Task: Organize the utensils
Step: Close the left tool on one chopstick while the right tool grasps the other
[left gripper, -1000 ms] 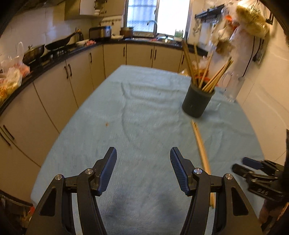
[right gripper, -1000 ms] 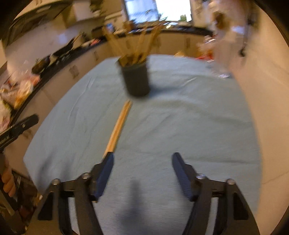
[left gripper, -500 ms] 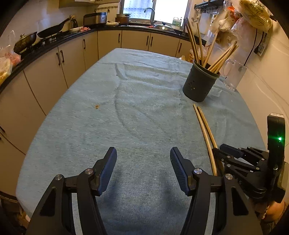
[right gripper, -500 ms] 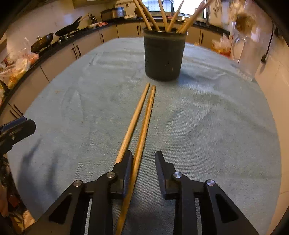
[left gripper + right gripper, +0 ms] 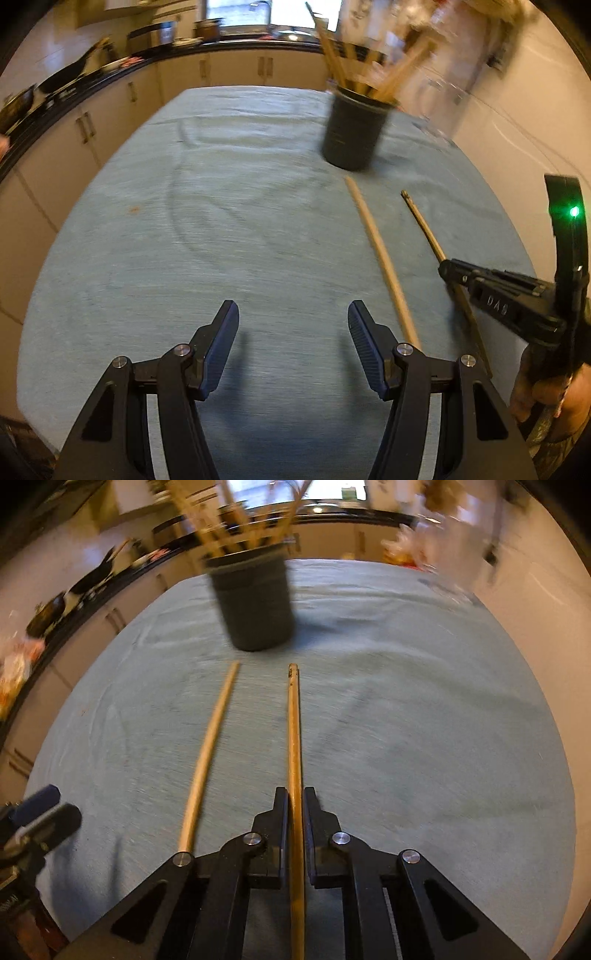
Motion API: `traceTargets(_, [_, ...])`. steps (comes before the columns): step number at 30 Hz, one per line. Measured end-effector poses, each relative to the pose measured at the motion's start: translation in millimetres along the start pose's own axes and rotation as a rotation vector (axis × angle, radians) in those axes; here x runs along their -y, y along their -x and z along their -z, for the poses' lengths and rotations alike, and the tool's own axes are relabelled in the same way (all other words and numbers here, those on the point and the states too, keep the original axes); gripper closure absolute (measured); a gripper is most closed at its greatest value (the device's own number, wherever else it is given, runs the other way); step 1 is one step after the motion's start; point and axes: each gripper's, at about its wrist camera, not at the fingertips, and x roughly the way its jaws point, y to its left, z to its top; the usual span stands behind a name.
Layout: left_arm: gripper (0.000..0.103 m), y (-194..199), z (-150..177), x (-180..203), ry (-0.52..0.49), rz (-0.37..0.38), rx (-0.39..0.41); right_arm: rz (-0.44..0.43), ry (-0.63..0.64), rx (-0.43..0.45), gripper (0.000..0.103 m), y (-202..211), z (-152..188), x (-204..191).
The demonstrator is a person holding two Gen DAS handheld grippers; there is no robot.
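A dark utensil holder full of wooden chopsticks stands at the far side of the blue-clothed table. My right gripper is shut on one wooden chopstick, whose tip points toward the holder; it also shows in the left wrist view. A second chopstick lies on the cloth to its left. My left gripper is open and empty over the near part of the cloth, left of that lying chopstick. The right gripper shows at the right of the left wrist view.
A clear glass jug stands right of the holder by the white wall. Kitchen cabinets and a dark counter with pans run along the left and back. My left gripper's fingers show at the left edge of the right wrist view.
My right gripper has shut on one of the two chopsticks and pulled it apart from the other. The views have shifted and blurred with motion.
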Motion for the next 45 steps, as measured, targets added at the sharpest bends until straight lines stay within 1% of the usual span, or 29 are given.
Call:
traceTargets(2, [0.043, -3.6, 0.2, 16.2, -0.045, 0.013, -0.008, 0.009, -0.038, 0.002, 0.094, 6.9, 6.6, 15.9])
traceTargets(5, [0.043, -11.0, -2.1, 35.8, -0.098, 0.032, -0.017, -0.010, -0.076, 0.009, 0.094, 14.2, 15.9, 31.4])
traceTargets(7, [0.043, -19.2, -4.0, 47.7, -0.131, 0.010, -0.025, -0.023, -0.093, 0.018, 0.094, 18.5, 20.8, 38.2])
traceTargets(8, [0.043, -24.4, -5.6, 54.2, -0.153, -0.017, -0.023, -0.026, -0.095, 0.020, 0.094, 19.3, 21.7, 39.5])
traceTargets(10, [0.043, -32.1, -7.3, 60.5, -0.176, -0.044, -0.027, -0.030, -0.096, 0.026, 0.094, 21.0, 24.2, 40.6])
traceTargets(12, [0.054, -42.4, -8.8, 64.3, -0.179, -0.056, -0.053, -0.030, -0.093, 0.029, 0.094, 19.0, 24.0, 39.2])
traceTargets(13, [0.073, -45.2, -8.8, 63.8, -0.169, -0.050, -0.066, -0.032, -0.094, 0.031, 0.094, 19.3, 24.6, 38.9])
traceTargets(14, [0.077, -45.5, -9.6, 62.3, -0.149, -0.049, -0.062, -0.037, -0.099, 0.033, 0.094, 19.6, 25.3, 39.3])
traceTargets(15, [0.096, -45.7, -11.3, 60.0, -0.141, -0.058, -0.071, -0.041, -0.103, 0.034, 0.094, 20.0, 26.3, 41.8])
traceTargets(16, [0.096, -46.0, -10.6, 59.4, -0.135, -0.058, -0.077, -0.048, -0.109, 0.034, 0.094, 20.5, 26.9, 43.2])
traceTargets(18, [0.096, -43.2, -9.7, 51.0, -0.103, -0.018, -0.102, -0.064, -0.125, 0.032, 0.094, 22.1, 29.1, 47.0])
traceTargets(21, [0.096, -34.1, -0.6, 35.4, -0.065, 0.033, -0.159, -0.083, -0.145, 0.015, 0.094, 26.9, 33.4, 51.5])
traceTargets(23, [0.096, -25.5, 6.1, 27.8, -0.058, 0.059, -0.193, -0.086, -0.143, 0.004, 0.094, 31.0, 37.0, 52.2])
traceTargets(25, [0.096, -18.2, 8.4, 23.2, -0.068, 0.080, -0.209, -0.094, -0.130, -0.011, 0.094, 35.0, 41.8, 52.1])
traceTargets(27, [0.095, -8.1, 6.7, 17.4, -0.073, 0.103, -0.211, -0.116, -0.124, -0.031, 0.090, 36.6, 44.2, 52.1])
traceTargets(28, [0.093, -6.3, 4.3, 17.0, -0.073, 0.105, -0.209, -0.131, -0.121, -0.041, 0.084, 36.5, 43.9, 52.2])
traceTargets(29, [0.087, -5.0, 0.6, 15.8, -0.070, 0.108, -0.205, -0.140, -0.120, -0.047, 0.078, 36.7, 44.1, 52.8])
traceTargets(30, [0.082, -6.2, -5.4, 14.4, -0.064, 0.107, -0.202, -0.154, -0.121, -0.057, 0.076, 36.0, 42.3, 52.8])
traceTargets(31, [0.074, -7.8, -9.1, 14.1, -0.062, 0.101, -0.199, -0.155, -0.120, -0.064, 0.075, 34.6, 40.4, 52.5])
traceTargets(32, [0.073, -11.5, -15.8, 15.3, -0.069, 0.079, -0.187, -0.153, -0.117, -0.068, 0.075, 33.7, 39.2, 51.6])
traceTargets(34, [0.073, -18.6, -24.6, 20.2, -0.095, 0.058, -0.177, -0.138, -0.092, -0.081, 0.075, 29.6, 30.7, 49.1])
traceTargets(36, [0.073, -32.1, -35.2, 27.1, -0.127, 0.041, -0.187, -0.119, -0.067, -0.093, 0.075, 24.2, 23.5, 46.7])
traceTargets(37, [0.073, -37.3, -39.2, 28.9, -0.136, 0.034, -0.192, -0.095, -0.047, -0.103, 0.075, 18.1, 16.6, 44.8])
traceTargets(40, [0.073, -60.7, -52.8, 35.7, -0.173, 0.002, -0.228, -0.059, -0.017, -0.115, 0.075, 5.7, -2.5, 42.9])
traceTargets(42, [0.073, -74.7, -59.9, 37.3, -0.178, -0.004, -0.257, -0.041, -0.012, -0.124, 0.076, -2.1, -14.9, 41.6])
traceTargets(44, [0.073, -78.6, -67.9, 38.4, -0.181, -0.020, -0.238, -0.013, 0.012, -0.132, 0.081, -12.4, -29.4, 38.9])
traceTargets(45, [0.073, -82.2, -71.9, 38.9, -0.181, -0.018, -0.247, 0.007, 0.028, -0.137, 0.081, -18.7, -38.7, 36.8])
